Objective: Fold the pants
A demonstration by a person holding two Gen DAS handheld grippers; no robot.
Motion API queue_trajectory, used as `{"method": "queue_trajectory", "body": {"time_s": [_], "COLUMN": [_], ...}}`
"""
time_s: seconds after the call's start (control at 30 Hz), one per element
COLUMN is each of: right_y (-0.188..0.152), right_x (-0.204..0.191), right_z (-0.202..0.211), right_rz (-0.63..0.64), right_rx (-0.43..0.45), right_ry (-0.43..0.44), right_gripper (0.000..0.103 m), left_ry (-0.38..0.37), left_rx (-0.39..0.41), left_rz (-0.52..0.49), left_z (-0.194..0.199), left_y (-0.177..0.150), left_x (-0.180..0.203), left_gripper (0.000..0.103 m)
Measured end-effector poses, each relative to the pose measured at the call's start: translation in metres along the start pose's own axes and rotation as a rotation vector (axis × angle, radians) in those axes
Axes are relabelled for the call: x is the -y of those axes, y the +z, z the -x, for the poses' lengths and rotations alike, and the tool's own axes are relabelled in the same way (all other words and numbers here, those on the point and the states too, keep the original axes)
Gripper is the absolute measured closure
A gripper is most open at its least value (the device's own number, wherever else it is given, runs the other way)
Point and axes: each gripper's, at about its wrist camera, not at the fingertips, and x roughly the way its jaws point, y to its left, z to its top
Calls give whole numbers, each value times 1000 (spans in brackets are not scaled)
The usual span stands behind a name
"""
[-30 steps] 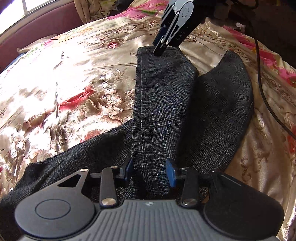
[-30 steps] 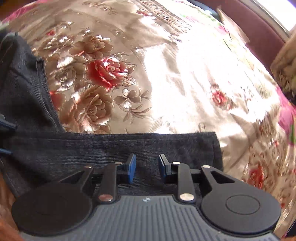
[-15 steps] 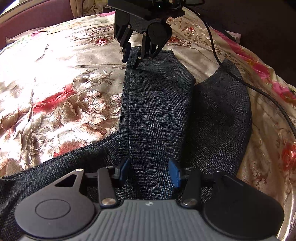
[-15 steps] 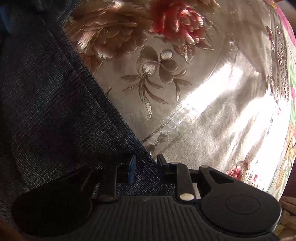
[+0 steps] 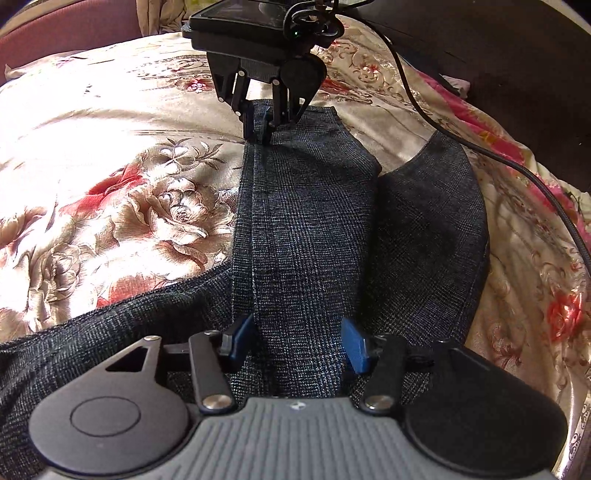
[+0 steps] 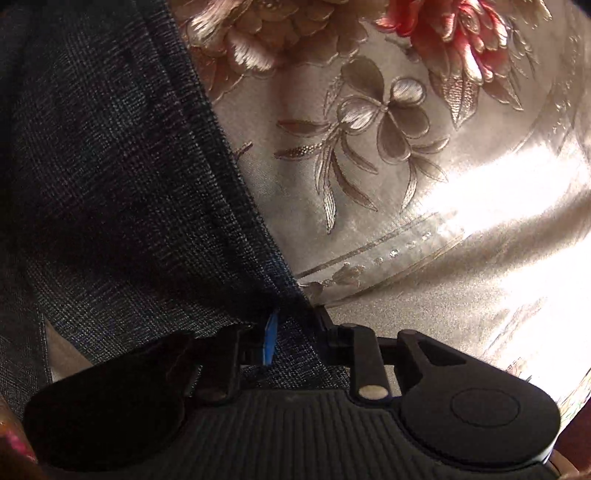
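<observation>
Dark grey plaid pants point(image 5: 306, 229) lie on a floral bedspread, one leg folded over and running away from me. My left gripper point(image 5: 297, 345) is open, its blue pads astride the near end of the folded leg. My right gripper point(image 5: 264, 123) stands at the far end of that leg, fingers pressed on the hem corner. In the right wrist view the right gripper point(image 6: 291, 336) has pants cloth point(image 6: 110, 166) between its jaws at the leg's edge; the jaws stand narrowly apart.
The shiny cream bedspread with red flowers point(image 5: 110, 192) covers the bed point(image 6: 424, 166). A black cable point(image 5: 517, 166) trails across the right side. A dark red headboard point(image 5: 74, 29) is at the far left.
The right gripper has turned and come down onto the far hem corner, with cloth now between its jaws. The left gripper stayed open over the near end.
</observation>
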Motion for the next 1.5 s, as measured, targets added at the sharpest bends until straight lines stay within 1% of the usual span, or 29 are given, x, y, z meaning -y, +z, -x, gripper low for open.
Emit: {"method": "queue_trajectory", "body": {"time_s": [0.03, 0.07, 0.1, 0.2, 0.27, 0.33, 0.43, 0.53, 0.57, 0.63, 0.67, 0.7, 0.73, 0.8, 0.83, 0.87, 0.9, 0.93, 0.97, 1.0, 1.07, 1.13, 1.23, 1.3, 1.33, 1.37, 1.43, 1.47, 1.5], "right_y": [1, 1, 2, -7, -20, -36, -62, -77, -80, -85, -86, -81, -79, -71, -63, -58, -50, -43, -37, -31, -21, -11, -4, -3, -3, -3, 1, 5, 11], "right_x": [-6, -11, -16, -23, -30, -47, -77, -100, -97, -75, -66, -55, -52, -46, -41, -40, -38, -35, -33, -30, -26, -24, -24, -27, -28, -27, -19, -15, -14], "right_z": [0, -1, 1, 18, 40, 58, 73, 71, 69, 67, 66, 66, 70, 70, 69, 68, 64, 59, 56, 53, 47, 34, 14, 6, 4, 2, -1, -2, -4], "right_rz": [10, 14, -14, -186, -329, -412, -544, -606, -650, -796, -837, -841, -792, -644, -562, -488, -388, -311, -251, -192, -104, 18, 155, 247, 286, 305, 275, 262, 280], "right_rx": [-20, -33, -41, -3, 32, 35, 43, 70, 77, 133, 162, 192, 210, 225, 230, 231, 229, 219, 212, 212, 194, 144, 53, 24, 26, 25, 15, -2, -31], "right_ry": [2, -11, -30, -69, -90, -133, -157, -139, -113, -14, -3, -26, -66, -131, -153, -173, -197, -202, -196, -182, -165, -144, -71, -47, -42, -31, 8, 26, 34], "right_gripper": [83, 88, 90, 102, 103, 103, 103, 102, 101, 101, 99, 97, 94, 91, 85, 83, 81, 79, 76, 75, 68, 67, 67, 68, 66, 66, 66, 66, 66], "left_ry": [0, 1, 5, 35, 56, 74, 84, 81, 85, 89, 86, 81, 73, 25, -11, -56, -116, -175, -212, -223, -216, -223, -203, -191, -192, -195, -199, -199, -198], "left_rx": [0, -2, -1, 4, 7, 5, -4, -36, -44, -54, -57, -57, -55, -43, -38, -33, -34, -46, -52, -54, -60, -45, -24, -17, -16, -17, -13, -10, -7], "left_rz": [-3, -9, -14, -33, -33, -25, -18, -17, -21, -25, -27, -24, -21, -21, -24, -26, -21, -9, -2, -5, -34, -30, -28, -31, -27, -21, -5, -2, -2], "left_z": [0, 1, 1, 3, 3, 1, -2, -9, -10, -14, -15, -15, -14, -9, -6, -3, -1, -2, -3, -5, -8, -6, -2, -1, -1, -2, -3, -3, -2], "left_y": [0, 0, 0, 0, 1, 3, 8, 13, 14, 14, 14, 13, 14, 12, 12, 12, 12, 11, 10, 9, 6, 8, 12, 12, 12, 11, 10, 9, 8], "left_x": [0, 0, 0, 2, 2, 2, 2, 6, 8, 11, 13, 14, 14, 14, 14, 13, 12, 10, 10, 10, 11, 7, 0, -6, -9, -11, -14, -14, -14], "left_gripper": [37, 37, 37, 38, 40, 48, 49, 47, 45, 39, 38, 38, 38, 39, 40, 40, 46, 48, 48, 48, 48, 48, 47, 47, 47, 47, 47, 47, 46]}}
